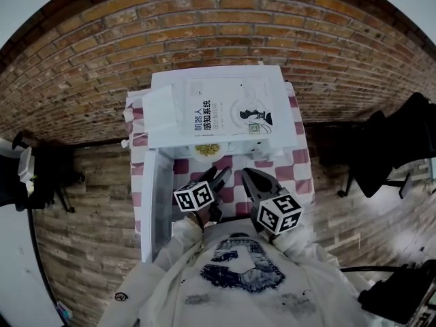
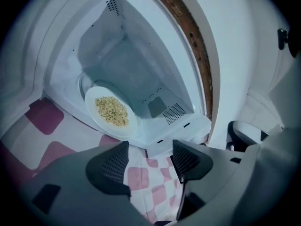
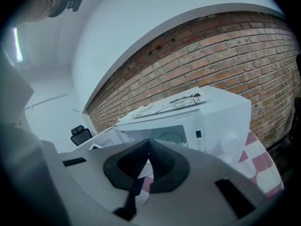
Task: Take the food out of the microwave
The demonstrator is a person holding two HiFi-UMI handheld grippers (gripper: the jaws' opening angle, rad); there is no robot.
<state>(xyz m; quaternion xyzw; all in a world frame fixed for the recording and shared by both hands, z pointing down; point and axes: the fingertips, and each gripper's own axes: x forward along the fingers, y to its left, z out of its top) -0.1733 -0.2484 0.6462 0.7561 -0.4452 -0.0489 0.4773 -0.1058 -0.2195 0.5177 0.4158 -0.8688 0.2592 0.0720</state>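
Observation:
A white microwave [image 1: 218, 107] stands on a table with a red-and-white checked cloth [image 1: 300, 172], and its door [image 1: 155, 206] is swung open to the left. A white plate of yellowish food [image 2: 112, 111] lies on the cavity floor at the mouth, its rim reaching the front edge; in the head view the plate [image 1: 207, 149] shows just under the microwave's top. My left gripper [image 2: 149, 159] is a little short of the plate, jaws wide apart with only cloth between them. My right gripper [image 3: 148, 147] hangs in front of the microwave [image 3: 225, 117], its pads meeting with nothing in them.
A thin book or booklet [image 1: 228, 107] lies on top of the microwave. A brick wall [image 1: 218, 26] runs behind the table. A black chair [image 1: 392, 152] is at the right and dark equipment [image 1: 30, 176] at the left.

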